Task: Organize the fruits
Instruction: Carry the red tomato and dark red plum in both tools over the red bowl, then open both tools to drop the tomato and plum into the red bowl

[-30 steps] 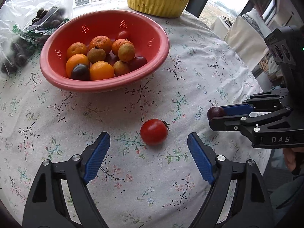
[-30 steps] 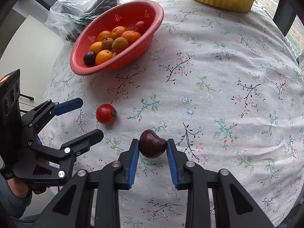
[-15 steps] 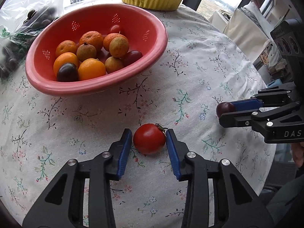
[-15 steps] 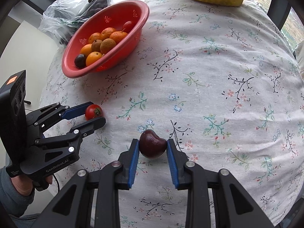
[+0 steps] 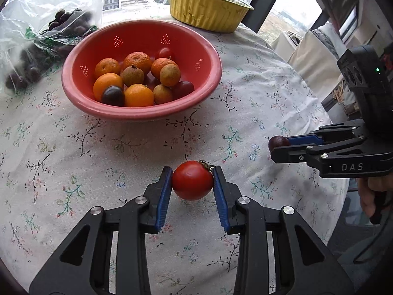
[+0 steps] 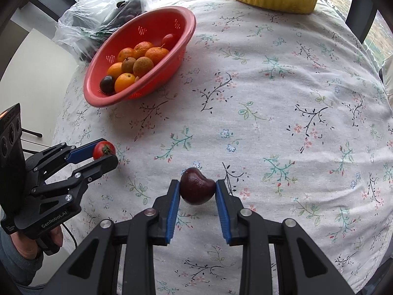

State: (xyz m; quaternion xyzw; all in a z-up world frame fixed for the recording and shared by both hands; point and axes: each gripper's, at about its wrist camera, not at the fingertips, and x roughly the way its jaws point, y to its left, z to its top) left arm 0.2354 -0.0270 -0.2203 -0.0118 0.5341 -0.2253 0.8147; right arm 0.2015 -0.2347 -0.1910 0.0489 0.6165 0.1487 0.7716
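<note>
My left gripper (image 5: 192, 180) is shut on a red tomato (image 5: 192, 180), held just above the flowered tablecloth; it also shows in the right wrist view (image 6: 104, 149). My right gripper (image 6: 197, 186) is shut on a dark red cherry (image 6: 197, 186), also seen at the right in the left wrist view (image 5: 277, 142). A red colander bowl (image 5: 208, 56) beyond both grippers holds several oranges, brown longans, a dark plum and small red fruits; it sits at the upper left in the right wrist view (image 6: 189, 24).
A yellow foil tub (image 5: 208, 14) stands at the table's far edge. A clear plastic bag (image 5: 36, 44) of dark fruit lies left of the bowl. The round table's edge (image 5: 326, 127) drops off at the right, with covered furniture beyond.
My left gripper moved in around the tomato, closed on it and lifted it slightly. My right gripper kept hold of the cherry and moved little.
</note>
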